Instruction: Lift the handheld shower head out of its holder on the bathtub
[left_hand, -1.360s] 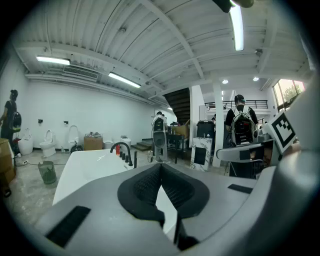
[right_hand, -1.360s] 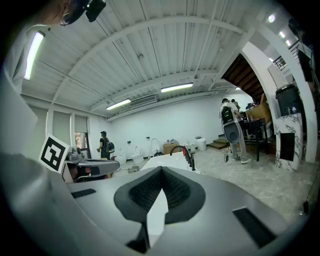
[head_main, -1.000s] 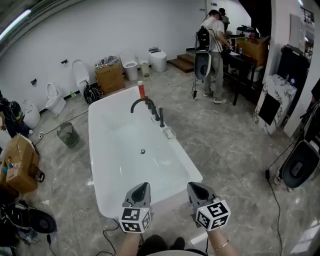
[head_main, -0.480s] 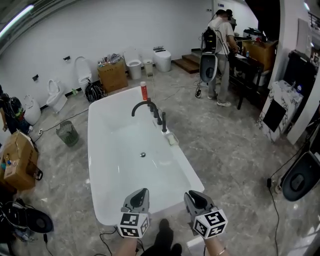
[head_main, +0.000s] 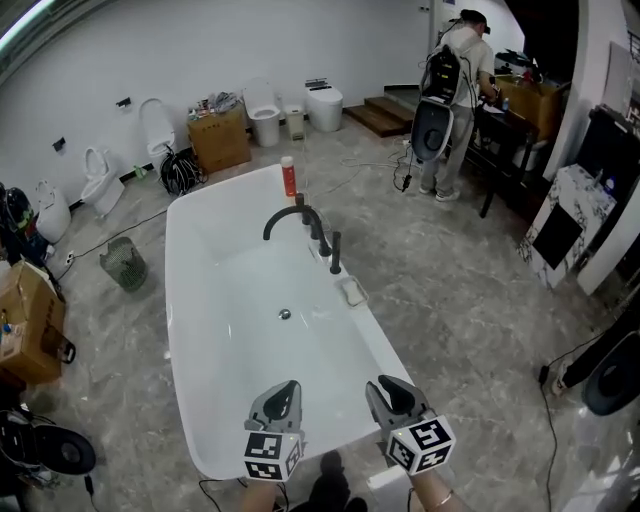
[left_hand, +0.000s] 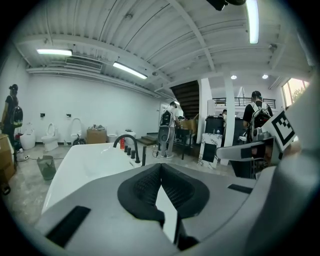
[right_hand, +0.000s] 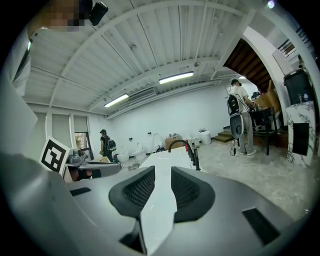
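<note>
Since a second ago you have closed on the bathtub (head_main: 215, 335) – its near rim now sits right under both grippers, and the black fittings on its right rim are nearer.

The left gripper (head_main: 283, 392) hangs over the near rim with its jaws meeting at the tips and nothing between them. The right gripper (head_main: 385, 390) is just beside it, level with it. Its jaws are opening, with a clear gap and nothing in it.

The handheld shower head (head_main: 335, 252) stands upright in its holder on the right rim, the nearest of the black fittings, well ahead of both grippers. Behind it comes a row of knobs (head_main: 317, 228) and the curved spout (head_main: 285, 214), which arches over the basin. A white dish (head_main: 352, 291) lies on the same rim, between you and the shower head. A red bottle (head_main: 288, 177) stands on the far rim.

To the right of the tub, the grey floor (head_main: 450, 290) is wide and open. On the left the floor is tighter – a wire basket (head_main: 125, 265) stands near the tub's far corner. A cardboard box (head_main: 222, 145) with clutter on top sits by the far wall. A person (head_main: 455, 75) stands at the back right, well apart.

Inside the basin you see the drain (head_main: 285, 314).
</note>
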